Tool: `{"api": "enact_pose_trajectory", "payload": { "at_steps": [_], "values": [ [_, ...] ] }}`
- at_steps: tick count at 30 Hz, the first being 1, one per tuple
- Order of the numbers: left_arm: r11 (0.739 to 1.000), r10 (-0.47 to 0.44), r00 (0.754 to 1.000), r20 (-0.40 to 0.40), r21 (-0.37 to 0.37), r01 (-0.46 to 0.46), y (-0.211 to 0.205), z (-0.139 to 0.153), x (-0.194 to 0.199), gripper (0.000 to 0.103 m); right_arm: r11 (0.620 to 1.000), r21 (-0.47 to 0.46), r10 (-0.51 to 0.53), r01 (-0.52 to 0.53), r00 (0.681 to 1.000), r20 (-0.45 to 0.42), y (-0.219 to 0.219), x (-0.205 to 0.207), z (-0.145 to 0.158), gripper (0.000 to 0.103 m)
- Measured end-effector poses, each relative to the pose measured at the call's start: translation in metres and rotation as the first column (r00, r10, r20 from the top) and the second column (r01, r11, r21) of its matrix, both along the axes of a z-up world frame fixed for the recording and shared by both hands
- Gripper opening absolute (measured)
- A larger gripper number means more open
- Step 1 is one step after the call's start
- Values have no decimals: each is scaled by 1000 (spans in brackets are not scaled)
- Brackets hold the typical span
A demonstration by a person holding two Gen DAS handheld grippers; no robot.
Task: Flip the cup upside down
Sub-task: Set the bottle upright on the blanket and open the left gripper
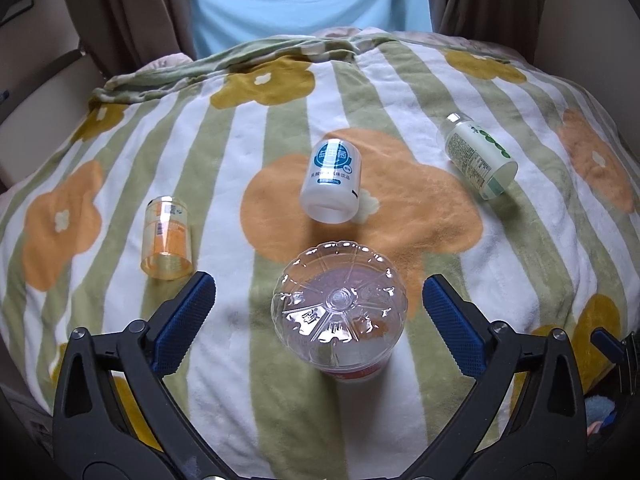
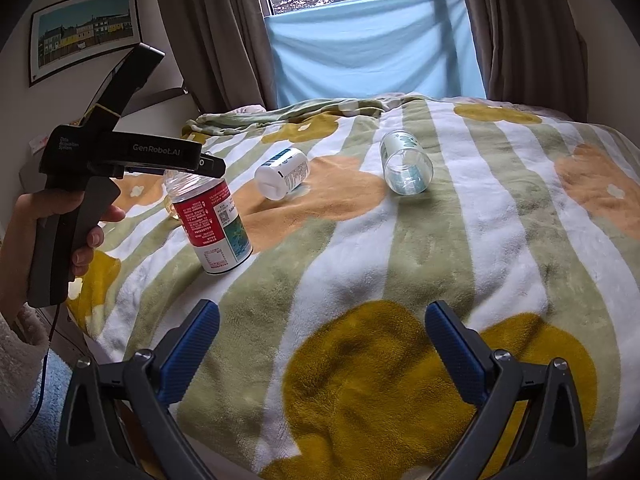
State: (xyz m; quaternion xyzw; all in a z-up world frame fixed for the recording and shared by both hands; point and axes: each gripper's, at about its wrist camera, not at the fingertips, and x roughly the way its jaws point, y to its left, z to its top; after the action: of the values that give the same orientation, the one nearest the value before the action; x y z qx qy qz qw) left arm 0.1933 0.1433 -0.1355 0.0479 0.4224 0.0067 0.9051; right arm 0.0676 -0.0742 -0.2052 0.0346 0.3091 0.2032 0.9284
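Observation:
A clear plastic cup with a red and white label (image 1: 339, 316) stands upside down on the blanket, base up. It also shows in the right wrist view (image 2: 212, 228). My left gripper (image 1: 320, 308) is open, its blue pads on either side of the cup's base and apart from it. In the right wrist view the left gripper (image 2: 132, 160) hovers at the top of the cup. My right gripper (image 2: 322, 340) is open and empty, low over the near part of the blanket.
A white cup (image 1: 332, 180) lies on its side mid-blanket, a green-labelled clear cup (image 1: 480, 156) lies at the right, an orange clear cup (image 1: 166, 240) at the left. The striped flower blanket (image 2: 440, 240) covers a bed. Curtains and a window stand behind.

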Motion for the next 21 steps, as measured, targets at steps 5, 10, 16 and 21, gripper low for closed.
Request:
{"api": "enact_pose_trajectory", "payload": {
  "at_steps": [5,10,16,21],
  "values": [
    [1000,-4,1000,27,-22,4,4,16,-13,103,1000,-1,-6,6,1000,22,-2,-2,8,103],
    [998,-14,993,116,-57,21,10,53,-45,103,999,-4,-32,33,997,68,3,-8,37,103],
    [993,-12,964,265,-110,43,22,107,-104,103,995,-53,-66,79,972,226,28,-30,109,103],
    [990,6,920,393,-130,49,42,142,-157,103,988,-48,-121,144,940,320,44,-52,170,103]
  ]
}}
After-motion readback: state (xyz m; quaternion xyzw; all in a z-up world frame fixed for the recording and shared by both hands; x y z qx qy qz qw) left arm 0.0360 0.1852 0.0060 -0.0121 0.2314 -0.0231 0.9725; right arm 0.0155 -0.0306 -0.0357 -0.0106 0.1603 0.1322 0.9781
